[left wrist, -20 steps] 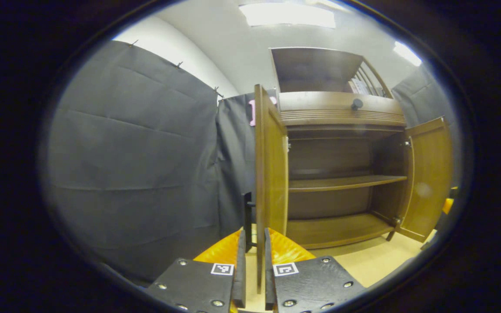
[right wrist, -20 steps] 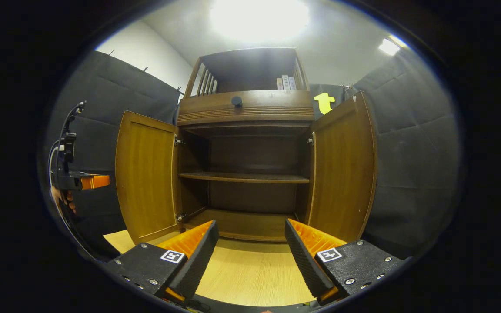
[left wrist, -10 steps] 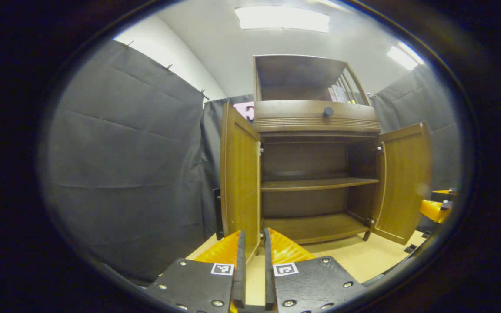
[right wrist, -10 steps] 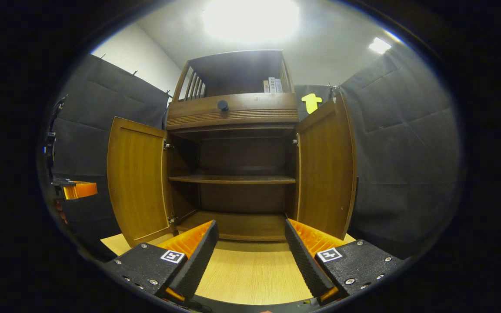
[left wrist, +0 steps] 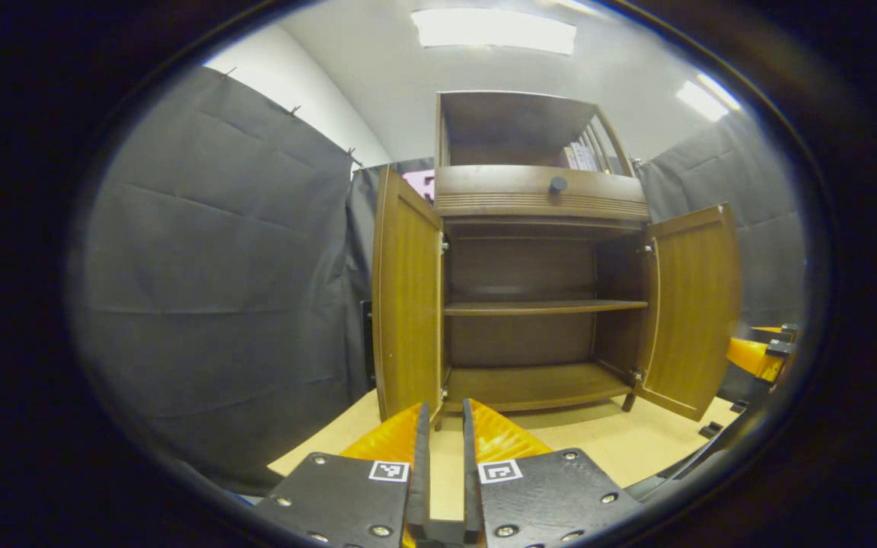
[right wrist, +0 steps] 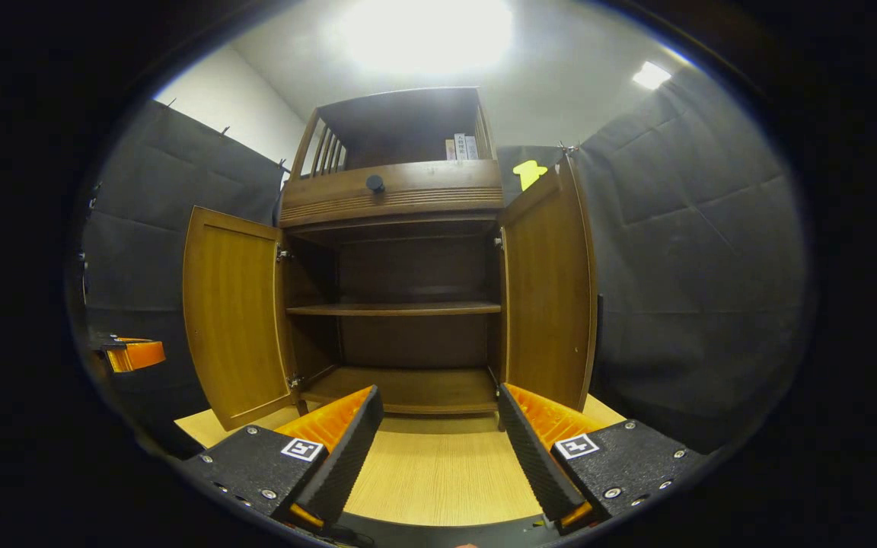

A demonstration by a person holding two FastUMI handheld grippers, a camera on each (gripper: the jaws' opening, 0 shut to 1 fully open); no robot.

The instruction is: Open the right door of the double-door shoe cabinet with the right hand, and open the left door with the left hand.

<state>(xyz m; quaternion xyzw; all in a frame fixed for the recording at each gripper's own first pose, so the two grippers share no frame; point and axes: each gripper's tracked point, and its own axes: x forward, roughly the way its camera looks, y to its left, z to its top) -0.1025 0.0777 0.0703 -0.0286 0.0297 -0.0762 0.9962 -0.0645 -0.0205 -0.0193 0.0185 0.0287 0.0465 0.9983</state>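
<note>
The shoe cabinet (left wrist: 541,297) stands upright ahead of my fingers, long axis vertical, its open front facing me. Both doors, flat panels of grained brown wood, are swung outward: left door (left wrist: 406,297), right door (right wrist: 549,289). A horizontal shelf (right wrist: 394,309) divides the interior. My left gripper (left wrist: 443,464) is level, jaws narrow, gripping nothing. My right gripper (right wrist: 438,449) is level, jaws wide, empty.

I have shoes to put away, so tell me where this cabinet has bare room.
Both levels lie bare: the middle wooden shelf and the bottom wooden board, bordered by the two open brown doors. Books crowd the top compartment's right end.
</note>
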